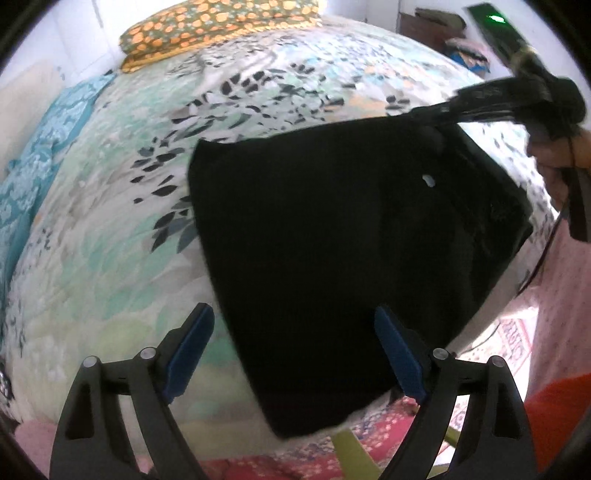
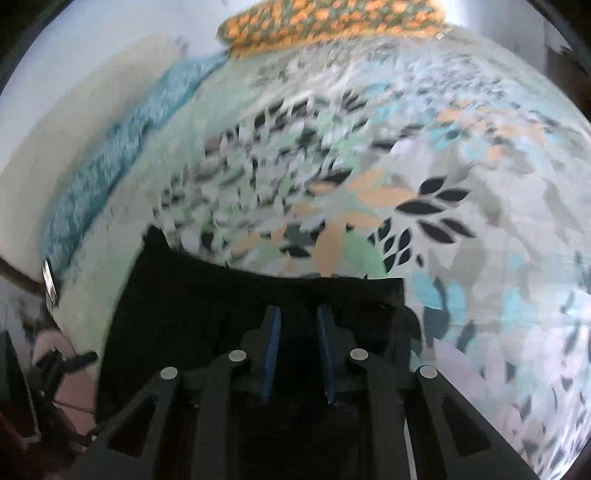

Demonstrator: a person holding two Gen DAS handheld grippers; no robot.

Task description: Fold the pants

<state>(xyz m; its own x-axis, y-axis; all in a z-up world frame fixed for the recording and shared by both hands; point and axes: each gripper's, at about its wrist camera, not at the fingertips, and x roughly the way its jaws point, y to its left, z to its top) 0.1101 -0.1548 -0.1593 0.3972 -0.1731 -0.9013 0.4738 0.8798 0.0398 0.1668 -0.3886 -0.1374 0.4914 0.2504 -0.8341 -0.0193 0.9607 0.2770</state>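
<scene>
**Two grippers working over pants (image 1: 351, 240) on a bed**

The left gripper (image 1: 295, 350) is hanging wide open, its blue pads (image 1: 192, 354) standing far apart and gripping nothing. Seen from its own camera, the near part of the pants is lying under the gap between the jaws. One pad is showing over the dark cloth and the other over the bedspread (image 1: 110, 229).

The right gripper (image 2: 299, 332) is pointing down at the far right corner of the pants. Its jaws are standing only a narrow gap apart, with black cloth filling the view beneath and between them. I cannot tell whether the pads are pinching that cloth or merely hovering over it. In the left view, the same gripper is reaching in from the upper right, its tips meeting the corner of the garment, and a hand (image 1: 554, 162) is gripping its handle.

The pants are lying as a flat, dark, roughly four-sided shape on the floral bedspread, close to the near right edge of the bed. A small pale fleck is showing on their upper surface.

Further out, an orange-patterned pillow (image 1: 218, 33) is sitting at the head of the bed. A teal blanket (image 1: 48, 147) is running along the far side by the wall. A red rug (image 1: 295, 461) is showing on the floor below the near edge, and an orange sleeve (image 1: 554, 413) is entering at the lower right.
</scene>
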